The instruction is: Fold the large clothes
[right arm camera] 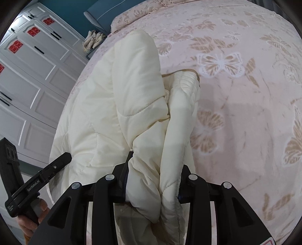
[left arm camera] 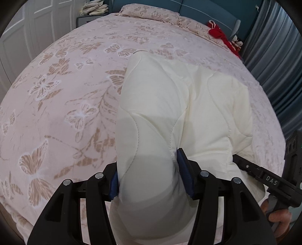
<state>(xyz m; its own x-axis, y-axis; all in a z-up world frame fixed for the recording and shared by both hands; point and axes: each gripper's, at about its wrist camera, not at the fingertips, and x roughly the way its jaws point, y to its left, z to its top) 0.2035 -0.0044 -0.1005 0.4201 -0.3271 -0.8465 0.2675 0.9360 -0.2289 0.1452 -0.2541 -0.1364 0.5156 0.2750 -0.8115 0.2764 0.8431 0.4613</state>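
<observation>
A cream quilted padded coat [left arm camera: 169,105] lies bunched on the pink butterfly bedspread [left arm camera: 66,90]. My left gripper [left arm camera: 149,175] is shut on a thick puffy fold of it, blue pads pressing both sides. In the right wrist view the same cream coat [right arm camera: 120,105] fills the middle left, with a ribbed cuff [right arm camera: 186,81] sticking out. My right gripper [right arm camera: 153,181] is shut on a gathered wad of the coat. The other gripper shows at each view's edge: the right one [left arm camera: 271,181] at lower right, the left one [right arm camera: 37,182] at lower left, each held by a hand.
Pillows [left arm camera: 151,13] lie at the bed's head against a teal headboard [left arm camera: 198,7]. A red garment [left arm camera: 220,34] rests at the far right bed edge. White wardrobe doors [right arm camera: 28,75] stand beside the bed, and grey curtains [left arm camera: 273,62] hang on the right.
</observation>
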